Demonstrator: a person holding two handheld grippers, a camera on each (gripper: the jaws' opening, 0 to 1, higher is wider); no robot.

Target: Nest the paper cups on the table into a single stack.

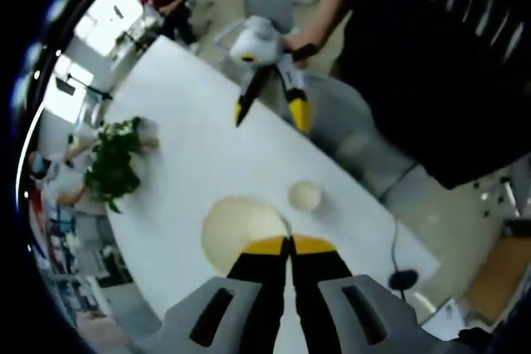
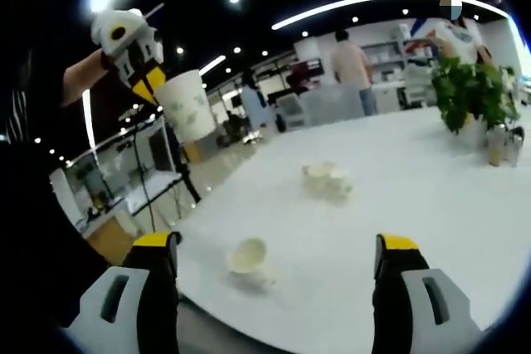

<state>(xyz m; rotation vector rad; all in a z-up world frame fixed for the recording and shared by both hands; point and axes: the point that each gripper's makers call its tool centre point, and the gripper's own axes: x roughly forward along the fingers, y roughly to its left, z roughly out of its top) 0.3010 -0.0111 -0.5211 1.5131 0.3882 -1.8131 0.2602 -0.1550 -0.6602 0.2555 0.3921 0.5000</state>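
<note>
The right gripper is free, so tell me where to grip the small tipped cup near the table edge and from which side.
Pinch the tipped cup by its rim, one jaw inside the mouth, one outside. It seems to lie tilted, mouth turned toward the right gripper, so come straight in from the near table edge; the jaws stand wide open already.

One white paper cup (image 2: pixel 189 105) with faint green print held in the air past the table (image 2: pixel 431 205) edge, mouth up, tilted; seen from above as a cream open mouth (image 1: pixel 241 230). Second cup (image 2: pixel 249 256), cream-white, on its side near the table's edge. Pale cluster of cups (image 2: pixel 328 180), blurred, further in from that edge.
</note>
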